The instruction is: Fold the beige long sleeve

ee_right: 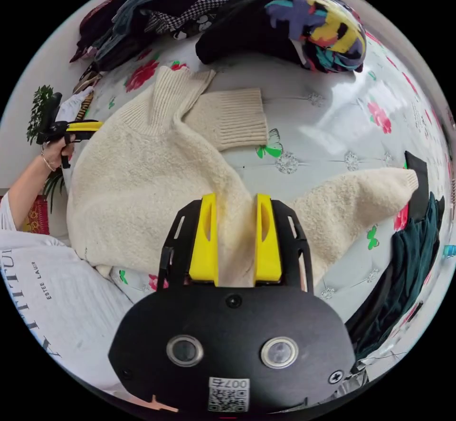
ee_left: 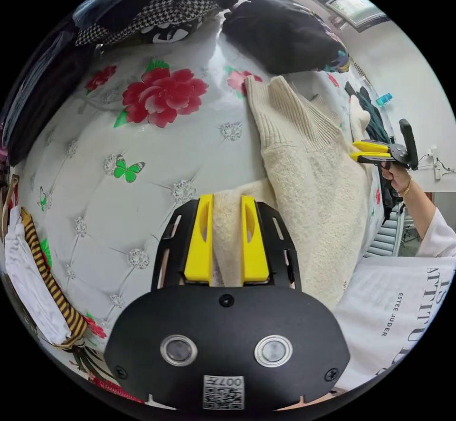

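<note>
The beige sweater [ee_right: 142, 178] lay spread on the bed [ee_left: 142, 155]. Left claw [ee_left: 227, 238] pinched one edge fold; right claw [ee_right: 233, 238] pinched the hem, the body extending ahead, one sleeve [ee_right: 361, 193] running rightward.

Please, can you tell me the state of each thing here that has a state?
beige sweater: spread on the bed, not yet folded, one sleeve out sideways, other cuff by the collar
left gripper: shut on the sweater's fabric
right gripper: shut on the sweater's fabric
pile of dark clothes: heaped, unfolded
</note>
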Demonstrator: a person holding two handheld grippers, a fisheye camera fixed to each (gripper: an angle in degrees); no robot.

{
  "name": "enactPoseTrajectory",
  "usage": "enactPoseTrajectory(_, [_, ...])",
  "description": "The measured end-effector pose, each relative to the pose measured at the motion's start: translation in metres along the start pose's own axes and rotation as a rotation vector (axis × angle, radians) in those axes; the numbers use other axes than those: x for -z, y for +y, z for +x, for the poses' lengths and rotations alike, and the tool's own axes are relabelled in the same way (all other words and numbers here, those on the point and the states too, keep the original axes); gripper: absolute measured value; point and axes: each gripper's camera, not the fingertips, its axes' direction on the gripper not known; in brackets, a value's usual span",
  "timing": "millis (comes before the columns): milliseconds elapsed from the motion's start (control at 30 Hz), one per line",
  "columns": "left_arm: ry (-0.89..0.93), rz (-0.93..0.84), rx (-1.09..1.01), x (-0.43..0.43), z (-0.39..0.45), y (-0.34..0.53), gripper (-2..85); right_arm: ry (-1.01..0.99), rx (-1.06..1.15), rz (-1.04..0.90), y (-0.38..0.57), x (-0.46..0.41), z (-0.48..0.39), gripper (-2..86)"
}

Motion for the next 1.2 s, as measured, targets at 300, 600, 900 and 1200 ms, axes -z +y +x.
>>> enactPoseTrajectory(300, [0.157,0.453,0.248,0.127,0.01,0.13,4.1,-0.066,-0.181,0.474,0.12,0.118,-0.027,1.7])
enactPoseTrajectory(600, [0.082,1.023,0.205,0.339,0.129,0.334,3.4,0.083,0.019,0.96,0.251,0.28,-0.097,0.7])
enactPoseTrajectory(900, [-0.344,1.549,0.001,0.51,0.317,0.462,3.8,0.301,0.195,1.474,0.363,0.41,-0.146,1.0])
enactPoseTrajectory(1200, [-0.445,1.037,0.302,0.49,0.204,0.21,6.8,0.324,0.066,0.982,0.168,0.403,-0.099,3.3])
